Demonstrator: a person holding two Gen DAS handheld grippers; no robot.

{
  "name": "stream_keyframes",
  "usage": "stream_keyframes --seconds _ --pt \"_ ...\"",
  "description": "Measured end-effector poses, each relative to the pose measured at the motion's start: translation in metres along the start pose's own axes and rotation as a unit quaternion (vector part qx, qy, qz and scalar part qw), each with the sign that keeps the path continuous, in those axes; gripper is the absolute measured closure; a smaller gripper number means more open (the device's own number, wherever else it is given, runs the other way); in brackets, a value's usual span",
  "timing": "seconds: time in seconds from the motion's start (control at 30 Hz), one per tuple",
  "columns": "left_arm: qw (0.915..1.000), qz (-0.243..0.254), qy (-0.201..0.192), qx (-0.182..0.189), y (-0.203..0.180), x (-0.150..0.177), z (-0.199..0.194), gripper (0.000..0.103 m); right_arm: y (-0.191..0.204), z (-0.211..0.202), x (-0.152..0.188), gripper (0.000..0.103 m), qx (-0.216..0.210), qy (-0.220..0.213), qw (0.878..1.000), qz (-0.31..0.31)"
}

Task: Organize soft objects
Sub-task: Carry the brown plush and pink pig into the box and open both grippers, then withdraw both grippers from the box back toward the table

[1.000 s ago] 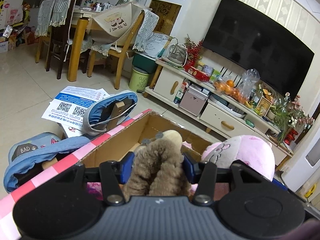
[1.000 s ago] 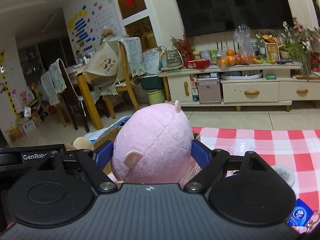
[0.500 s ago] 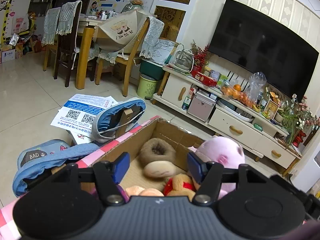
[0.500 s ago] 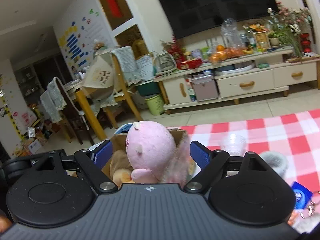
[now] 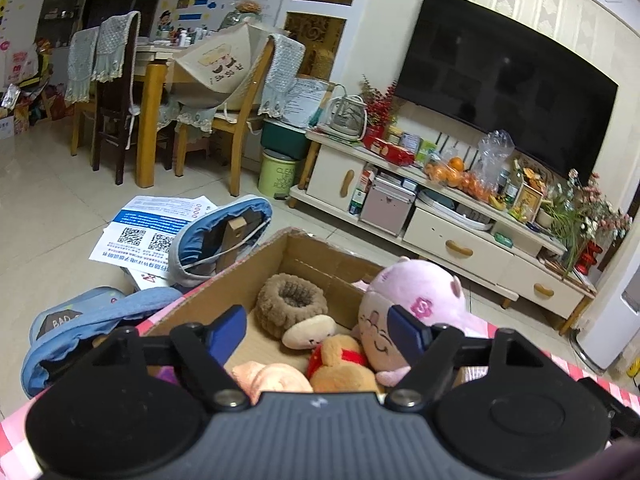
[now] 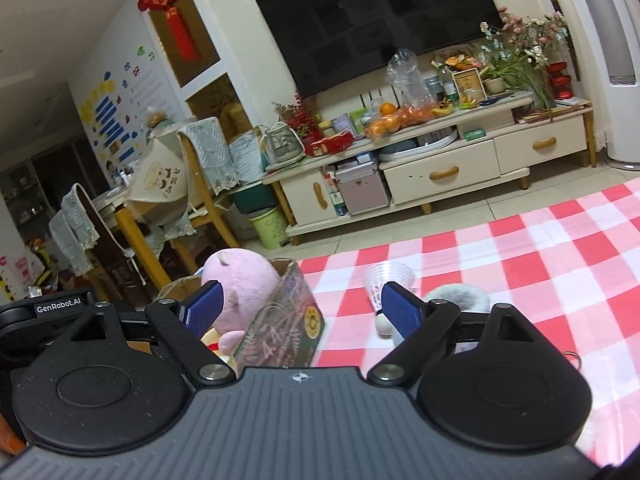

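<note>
In the left wrist view the left gripper [image 5: 318, 330] hangs above the open cardboard box [image 5: 316, 254] at lower centre, its blue-padded jaws opening and grasping nothing; the pads touch none of the toys below. Directly beneath the gap, inside the box, lie a brown fuzzy ring toy [image 5: 291, 305], a small cream plush [image 5: 309, 330] just in front of it, an orange bear in a red top [image 5: 345, 362] and a peach-coloured plush [image 5: 272, 378] at the near edge. A pink pig plush [image 5: 416, 300] leans in the box's right corner, its head rising above the rim and partly behind the right pad. To the left of the box sit blue fabric items [image 5: 100, 316] and printed leaflets [image 5: 152, 226] on the tiled floor.

In the right wrist view the right gripper [image 6: 300, 312] is released too, jaws spread wide and empty. Between them, lower centre, shows the printed outer wall of the cardboard box [image 6: 280, 332], with the pink pig plush [image 6: 240, 284] sticking out over it behind the left pad. Right of the box, on the red-and-white checked cloth [image 6: 540, 264] covering the counter, lie a clear plastic cup [image 6: 390, 276] on its side and a grey fluffy item [image 6: 460, 296], both partly hidden by the right pad. A TV stand [image 6: 440, 168] and a black television [image 6: 380, 20] fill the upper frame.
</note>
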State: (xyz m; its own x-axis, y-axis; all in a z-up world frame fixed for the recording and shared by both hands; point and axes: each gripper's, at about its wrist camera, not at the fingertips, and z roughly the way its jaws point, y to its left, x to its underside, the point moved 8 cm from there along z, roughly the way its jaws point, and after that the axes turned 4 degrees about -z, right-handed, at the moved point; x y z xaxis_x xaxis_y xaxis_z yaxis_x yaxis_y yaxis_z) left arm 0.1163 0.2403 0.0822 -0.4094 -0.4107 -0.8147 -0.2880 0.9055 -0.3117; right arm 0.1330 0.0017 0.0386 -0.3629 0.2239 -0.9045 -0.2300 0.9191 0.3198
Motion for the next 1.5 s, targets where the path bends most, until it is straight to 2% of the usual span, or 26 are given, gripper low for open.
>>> stream_keyframes --seconds 0.43,1.2,1.5 --pt "0.9986 0.046 0.010 0.022 -0.030 0.017 -0.006 0.009 -0.009 -0.024 0.005 0.000 0.021 -0.017 0.999 -0.020" --pt "0.9868 0.159 0.004 0.032 -0.094 0.054 -0.016 0.001 -0.027 -0.045 0.016 0.000 0.070 -0.029 0.996 -0.042" --pt "0.9805 0.194 0.004 0.029 -0.112 0.068 -0.017 0.001 -0.026 -0.044 0.020 0.000 0.090 -0.031 0.992 -0.079"
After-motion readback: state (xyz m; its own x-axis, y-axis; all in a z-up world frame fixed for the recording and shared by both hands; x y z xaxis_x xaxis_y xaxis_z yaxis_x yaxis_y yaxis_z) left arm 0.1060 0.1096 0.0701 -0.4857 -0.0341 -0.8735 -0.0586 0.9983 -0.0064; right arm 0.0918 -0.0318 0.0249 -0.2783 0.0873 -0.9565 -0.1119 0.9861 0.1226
